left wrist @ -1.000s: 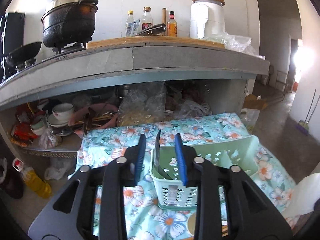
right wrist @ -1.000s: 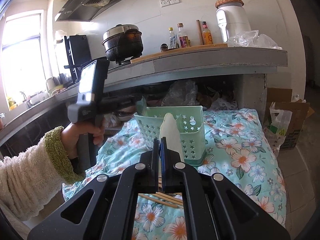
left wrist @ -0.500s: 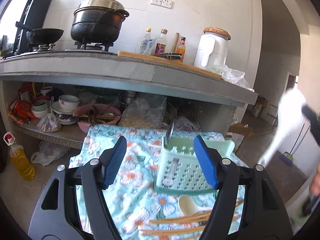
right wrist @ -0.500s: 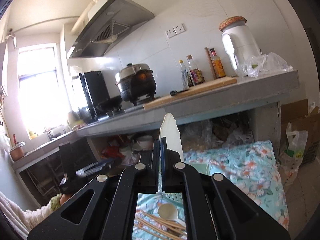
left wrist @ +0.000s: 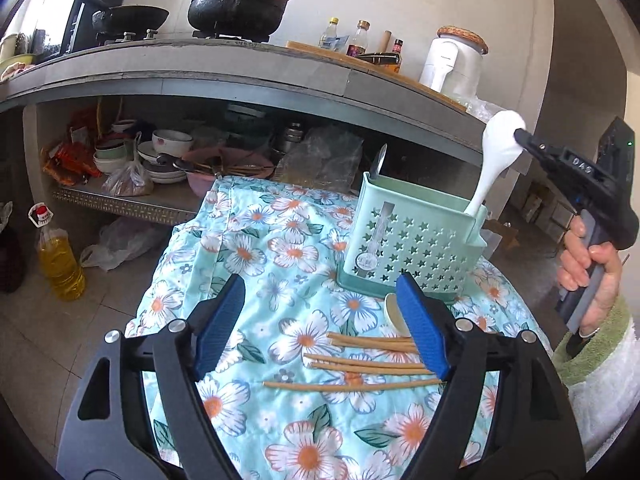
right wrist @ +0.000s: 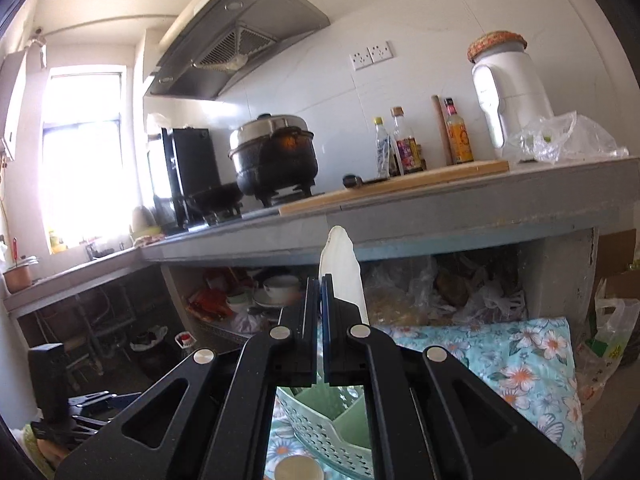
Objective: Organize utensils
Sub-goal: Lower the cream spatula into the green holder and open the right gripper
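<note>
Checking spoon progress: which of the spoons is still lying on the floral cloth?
The cream wooden spoon beside the chopsticks; the white plastic spoon is gripped over the green caddy, a metal one stands inside.

The left gripper (left wrist: pixel 320 320) has just been opening, nothing between its fingers; the right gripper (right wrist: pixel 322 280) stays clamped.

Plastic, cloth and wood on the table

Glossy white spoon (left wrist: pixel 496 152), probably ceramic; matt mint plastic caddy (left wrist: pixel 412 240) punched with stars; soft floral cloth (left wrist: pixel 260 248); smooth pale wooden chopsticks (left wrist: pixel 360 360).
</note>
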